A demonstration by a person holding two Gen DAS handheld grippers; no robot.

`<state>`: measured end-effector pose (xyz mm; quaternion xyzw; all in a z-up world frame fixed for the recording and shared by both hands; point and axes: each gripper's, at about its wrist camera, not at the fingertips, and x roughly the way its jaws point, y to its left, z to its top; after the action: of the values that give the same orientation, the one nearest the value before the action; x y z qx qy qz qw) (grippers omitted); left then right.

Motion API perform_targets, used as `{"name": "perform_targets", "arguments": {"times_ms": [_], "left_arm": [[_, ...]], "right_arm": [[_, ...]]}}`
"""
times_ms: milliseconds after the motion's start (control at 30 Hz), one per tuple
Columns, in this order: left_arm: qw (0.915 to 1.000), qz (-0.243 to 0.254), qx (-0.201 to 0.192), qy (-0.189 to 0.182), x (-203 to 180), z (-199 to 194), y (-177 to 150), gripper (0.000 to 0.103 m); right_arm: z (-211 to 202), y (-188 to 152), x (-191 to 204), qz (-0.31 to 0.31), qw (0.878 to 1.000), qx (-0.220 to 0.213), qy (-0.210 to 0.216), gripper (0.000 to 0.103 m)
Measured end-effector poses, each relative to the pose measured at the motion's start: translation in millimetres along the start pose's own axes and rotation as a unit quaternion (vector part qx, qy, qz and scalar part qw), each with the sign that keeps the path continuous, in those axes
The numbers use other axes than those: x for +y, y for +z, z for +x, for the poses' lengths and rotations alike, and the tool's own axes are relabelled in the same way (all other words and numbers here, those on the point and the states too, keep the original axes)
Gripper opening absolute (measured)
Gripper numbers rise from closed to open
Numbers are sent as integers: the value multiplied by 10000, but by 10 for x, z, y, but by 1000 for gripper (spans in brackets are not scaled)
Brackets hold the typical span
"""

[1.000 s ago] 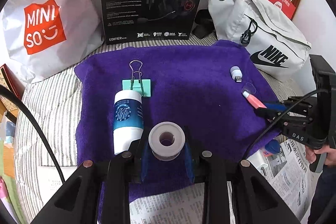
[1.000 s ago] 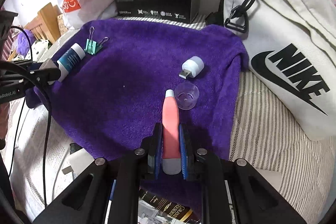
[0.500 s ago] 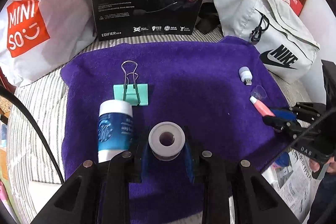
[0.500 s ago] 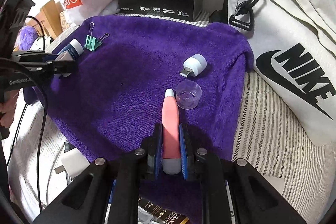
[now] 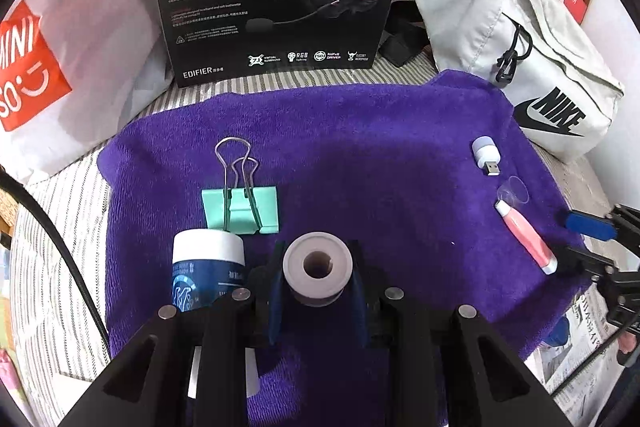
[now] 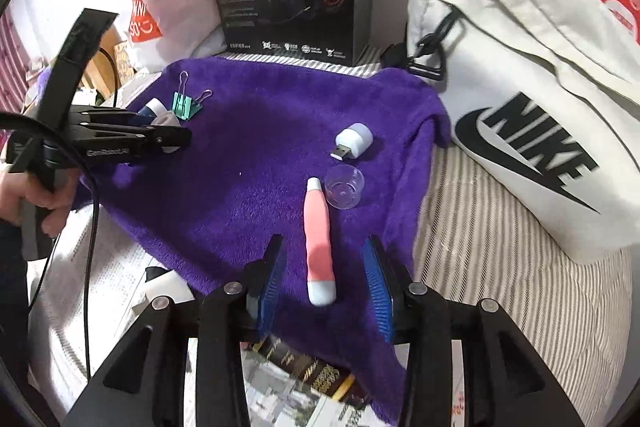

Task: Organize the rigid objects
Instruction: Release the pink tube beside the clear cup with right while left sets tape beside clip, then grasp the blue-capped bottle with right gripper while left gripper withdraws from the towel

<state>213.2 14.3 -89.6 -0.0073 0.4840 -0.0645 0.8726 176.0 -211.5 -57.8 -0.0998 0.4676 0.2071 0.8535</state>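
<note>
Your purple fleece towel (image 6: pixel 248 155) covers the striped bedding. The pink tube (image 6: pixel 318 239) lies on it, tip pointing away toward the clear cap (image 6: pixel 345 185). Your right gripper (image 6: pixel 326 279) has just been opening around it, pads clear. Only the left view shows your left gripper (image 5: pixel 318 285) clamping the grey spool (image 5: pixel 318 267).

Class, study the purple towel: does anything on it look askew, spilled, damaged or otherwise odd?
One oddity: the pink tube with white ends lies uncapped, with the small clear plastic cap loose beside its tip. Nothing looks spilled or damaged. The right gripper, jaws just opened, has let the tube go.
</note>
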Motion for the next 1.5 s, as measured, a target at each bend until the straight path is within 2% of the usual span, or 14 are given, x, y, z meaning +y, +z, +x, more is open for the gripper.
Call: {"name": "perform_targets", "arguments": {"times_ms": [233,500,567,633,700,967,1167,1233,1300,1433,1500], "left_arm": [[9993,263,41,267,-80,47,19,27],[9989,347,26,329,-103,47,4,28],[9990,322,60,297,-100,39,-5,32],[9991,340,100,246,-122,38,-22,45],[9987,414,151,272,-158,31,-58,51],[9990,347,159,218,-225,-122,-192,51],[9994,268,-106,179,-248,-493,-318,51],[9995,213,-175,168,-240,-612,-378,51],[9994,169,-202,208,-220,-689,-432,51],[9994,68,-236,249,-155,-818,-588,51],[9993,1,-247,295,-109,-875,-674,51]], "right_arm": [[-131,-105,-30,274,9995,-87,86,40],[-248,-177,-29,353,9992,-145,69,40],[-269,-202,-46,397,9991,-155,60,40],[-297,-230,-65,417,9990,-170,52,40],[-336,-267,-87,451,9988,-181,20,40],[-519,-456,-118,625,9978,-224,19,40],[-563,-613,20,539,9983,-152,139,41],[-541,-652,100,528,9980,-111,317,41],[-519,-670,217,402,9981,-130,456,41],[-389,-637,424,-24,9988,-165,456,40],[-290,-612,467,-133,9990,-90,410,35]]}}
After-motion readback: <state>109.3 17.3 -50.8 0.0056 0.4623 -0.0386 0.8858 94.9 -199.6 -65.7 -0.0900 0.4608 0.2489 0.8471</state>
